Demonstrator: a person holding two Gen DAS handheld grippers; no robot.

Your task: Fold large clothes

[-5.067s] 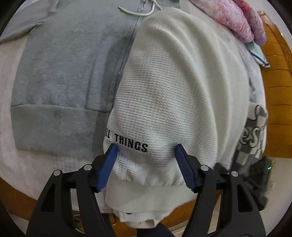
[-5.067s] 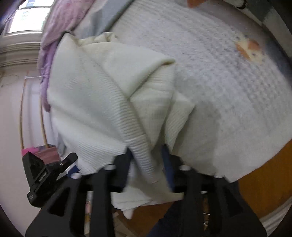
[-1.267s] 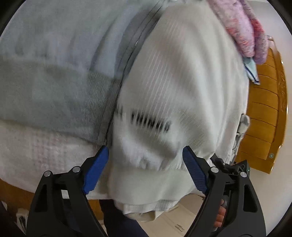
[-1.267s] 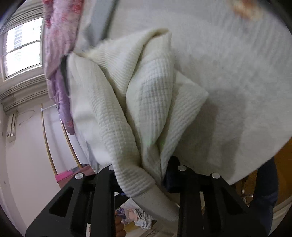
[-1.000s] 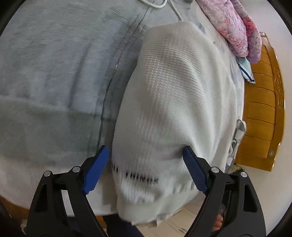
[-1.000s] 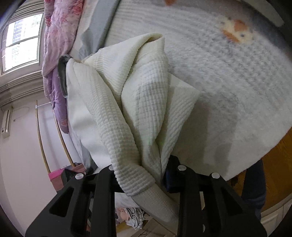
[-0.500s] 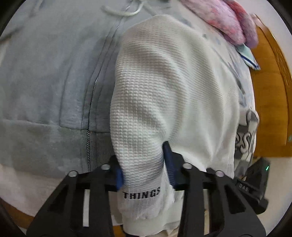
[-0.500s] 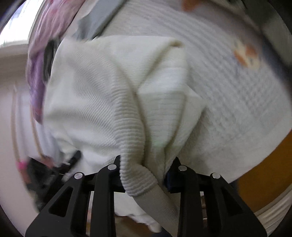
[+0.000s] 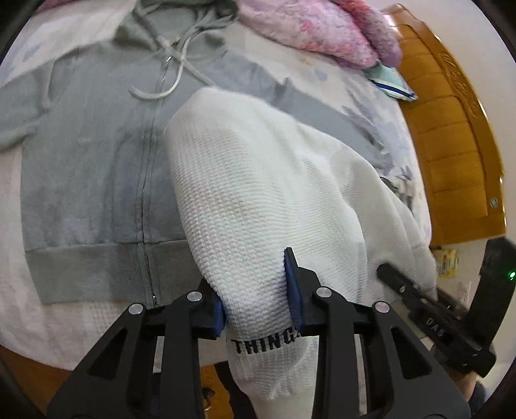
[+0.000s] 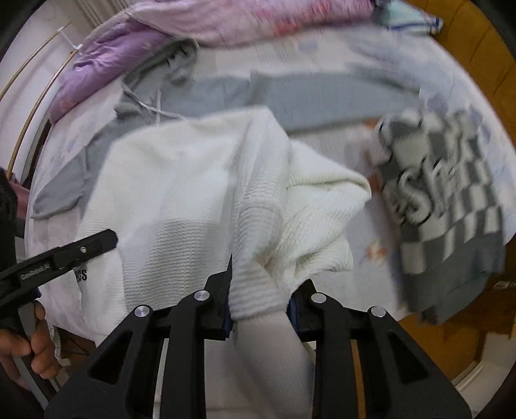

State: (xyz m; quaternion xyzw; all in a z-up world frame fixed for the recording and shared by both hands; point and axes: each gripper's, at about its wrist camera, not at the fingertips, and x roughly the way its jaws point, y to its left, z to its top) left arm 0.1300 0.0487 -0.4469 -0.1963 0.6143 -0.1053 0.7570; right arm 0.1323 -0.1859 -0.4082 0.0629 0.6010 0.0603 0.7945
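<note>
Bed (image 9: 48, 325) spread with a white textured cover, wooden headboard (image 9: 451, 135) along its far right edge. Laid flat on the bed: grey zip hoodie (image 9: 87, 167), sleeves out, drawstrings loose. Draped over the hoodie's right half and hanging past the bed's near edge: white waffle-knit sweater (image 9: 258, 180), the garment in hand. Further along the bed from the sweater, a grey checkered top (image 10: 445, 206); beyond the hoodie's hood, a pink-purple quilt (image 9: 316, 29).

Step in hand, by the look of it: lifting the sweater off the pile by its lower corners, ahead of spreading it flat for folding. Left gripper (image 9: 254, 306) clenched on the hem corner just above the black "THINGS" lettering, cloth bunched between the blue pads, jaws just narrowed a touch more onto it. Right gripper (image 10: 261, 306) clamped on a thick roll of the sweater with a ribbed cuff trailing toward the camera, likewise just tightened slightly.

Next move calls for carrying both corners up and apart so the body hangs open, then laying it clear of the hoodie; risk of the rolled sleeve staying tangled in the right grasp.

Against a second ago: left jaws stood wide apart astride the hem, gripping nothing; now pinched on it. More of the hoodie and bed visible in both views, sweater raised.
</note>
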